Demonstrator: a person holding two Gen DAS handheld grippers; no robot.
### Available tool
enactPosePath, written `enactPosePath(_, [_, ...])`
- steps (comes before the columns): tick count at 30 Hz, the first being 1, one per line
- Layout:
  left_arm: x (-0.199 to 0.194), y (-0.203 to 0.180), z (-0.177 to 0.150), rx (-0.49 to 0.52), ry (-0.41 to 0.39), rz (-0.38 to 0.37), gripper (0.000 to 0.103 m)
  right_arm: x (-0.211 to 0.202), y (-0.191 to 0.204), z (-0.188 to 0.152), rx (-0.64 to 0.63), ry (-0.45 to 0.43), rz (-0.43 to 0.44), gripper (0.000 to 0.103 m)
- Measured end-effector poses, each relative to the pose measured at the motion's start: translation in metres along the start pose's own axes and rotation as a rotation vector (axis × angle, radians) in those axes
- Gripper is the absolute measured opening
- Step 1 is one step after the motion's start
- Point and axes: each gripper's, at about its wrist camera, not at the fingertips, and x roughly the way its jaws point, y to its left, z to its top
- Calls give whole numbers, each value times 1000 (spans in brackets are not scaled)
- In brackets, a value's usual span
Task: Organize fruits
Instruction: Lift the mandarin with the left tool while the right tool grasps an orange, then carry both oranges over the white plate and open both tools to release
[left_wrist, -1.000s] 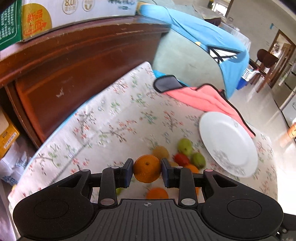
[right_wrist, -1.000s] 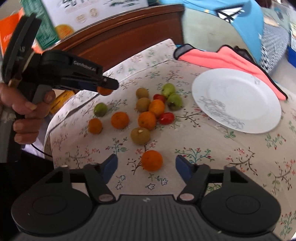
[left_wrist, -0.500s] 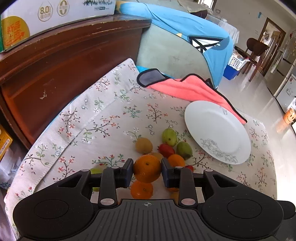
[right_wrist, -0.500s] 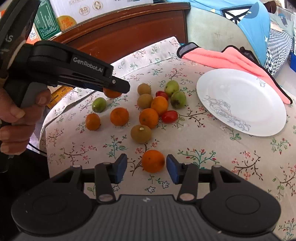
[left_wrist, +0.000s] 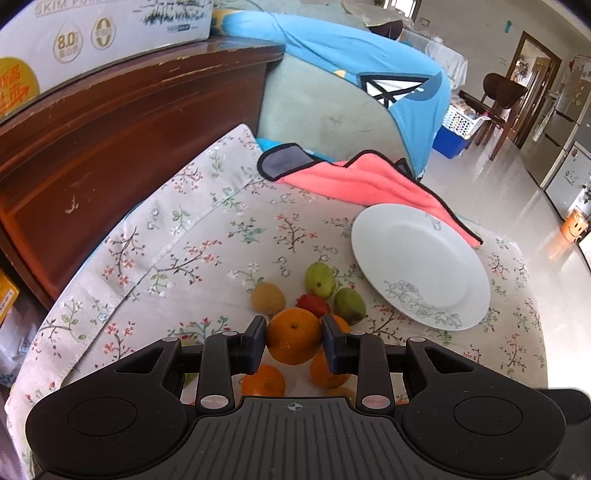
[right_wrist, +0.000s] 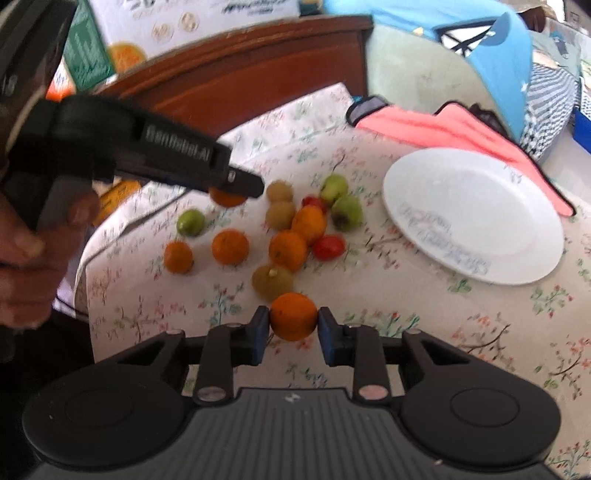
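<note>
My left gripper is shut on an orange and holds it above the floral tablecloth, over the fruit cluster. In the right wrist view a hand holds that gripper at the left, the orange under its tip. My right gripper is closing its jaws on a smaller orange, and both pads touch its sides near the table's front. Several oranges, green fruits, brown fruits and red tomatoes lie loose. The white plate at the right holds nothing.
A pink cloth lies behind the plate. A dark wooden cabinet with cartons on top stands along the back left. A blue and grey covered seat is behind the table. Floor drops off to the right.
My right gripper's jaws have come together from wide apart onto the orange at the front. The left gripper has carried its orange to the right, closer to the fruit cluster.
</note>
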Motion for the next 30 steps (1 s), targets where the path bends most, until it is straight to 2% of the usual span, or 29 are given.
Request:
enactPosePath(8, [2, -14, 3, 15, -6, -28, 30, -25, -31, 20, 125, -102, -60, 28])
enactPosePath(17, [9, -48, 15, 50, -41, -98, 30, -41, -72, 37, 269, -157, -109, 28])
enactPosePath(22, [23, -67, 20, 72, -34, -119, 30, -46, -94, 40, 334, -168, -123, 28])
enactPosePath(30, [53, -85, 22, 87, 5, -131, 30, -34, -122, 41, 403, -139, -152, 28])
